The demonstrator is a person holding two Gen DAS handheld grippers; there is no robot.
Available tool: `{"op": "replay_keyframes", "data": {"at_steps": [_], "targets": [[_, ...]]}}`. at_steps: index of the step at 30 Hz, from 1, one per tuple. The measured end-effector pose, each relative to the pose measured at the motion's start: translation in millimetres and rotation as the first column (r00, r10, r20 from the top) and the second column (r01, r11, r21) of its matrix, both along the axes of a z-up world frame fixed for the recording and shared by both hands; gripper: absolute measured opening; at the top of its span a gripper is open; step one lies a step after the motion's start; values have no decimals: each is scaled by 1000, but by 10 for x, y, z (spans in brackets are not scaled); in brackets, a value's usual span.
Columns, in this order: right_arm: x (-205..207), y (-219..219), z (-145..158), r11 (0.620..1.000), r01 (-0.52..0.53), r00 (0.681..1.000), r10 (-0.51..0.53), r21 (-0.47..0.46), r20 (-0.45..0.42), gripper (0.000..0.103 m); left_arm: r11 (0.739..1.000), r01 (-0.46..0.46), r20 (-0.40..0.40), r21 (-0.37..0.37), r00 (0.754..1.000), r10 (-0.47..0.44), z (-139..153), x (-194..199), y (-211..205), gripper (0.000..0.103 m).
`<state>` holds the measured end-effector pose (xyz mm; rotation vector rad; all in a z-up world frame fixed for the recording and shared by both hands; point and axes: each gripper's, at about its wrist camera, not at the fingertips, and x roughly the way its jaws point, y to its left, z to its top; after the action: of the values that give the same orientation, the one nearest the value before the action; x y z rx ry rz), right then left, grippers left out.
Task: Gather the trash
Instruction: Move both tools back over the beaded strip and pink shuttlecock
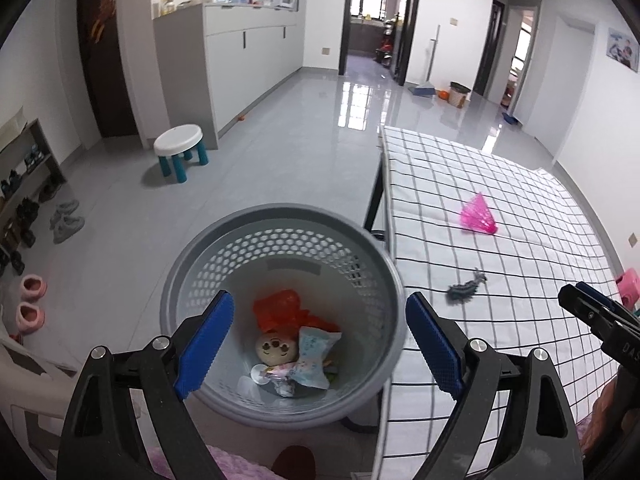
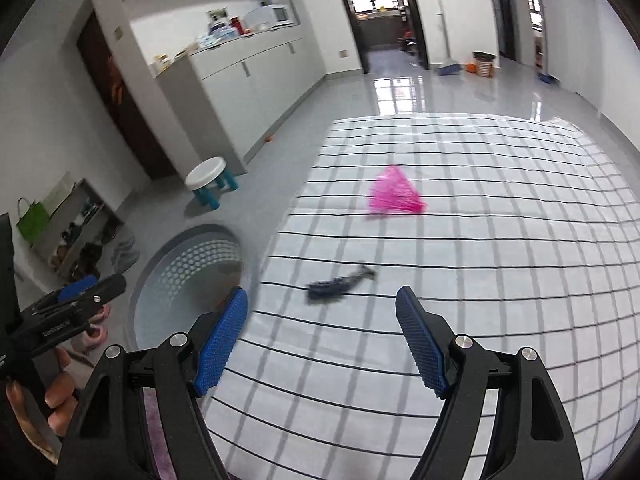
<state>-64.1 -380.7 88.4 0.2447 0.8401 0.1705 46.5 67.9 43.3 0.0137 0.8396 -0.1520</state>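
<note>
trash (image 1: 298, 344) is lying in the grey basket (image 1: 200, 256) under the left gripper (image 1: 320, 340), jaws wide, empty. right gripper (image 2: 322, 340), jaws wide, is hovering over the bed (image 2: 500, 280) near a dark scrap (image 2: 340, 282) and pink wrapper (image 2: 394, 196); lettering unreadable.

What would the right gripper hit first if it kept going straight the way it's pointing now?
Probably the dark crumpled scrap on the checked cloth, which lies just ahead between the open right gripper's fingers. Depth is unclear, so it could meet the cloth first.
</note>
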Motion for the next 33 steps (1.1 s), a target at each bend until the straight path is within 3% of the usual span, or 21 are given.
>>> {"op": "replay_keyframes", "data": {"at_steps": [7, 17, 33], "targets": [[-113, -352, 7, 999, 38, 999, -38, -8, 9, 73, 999, 44, -19, 22, 999, -44, -51, -20, -339, 86], [-134, -775, -224, 996, 84, 996, -83, 8, -27, 73, 986, 156, -53, 53, 987, -153, -226, 32, -1024, 86], [-102, -984, -422, 991, 83, 996, -79, 106, -45, 73, 953, 274, -126, 132, 958, -258, -865, 370, -1708, 88]]}}
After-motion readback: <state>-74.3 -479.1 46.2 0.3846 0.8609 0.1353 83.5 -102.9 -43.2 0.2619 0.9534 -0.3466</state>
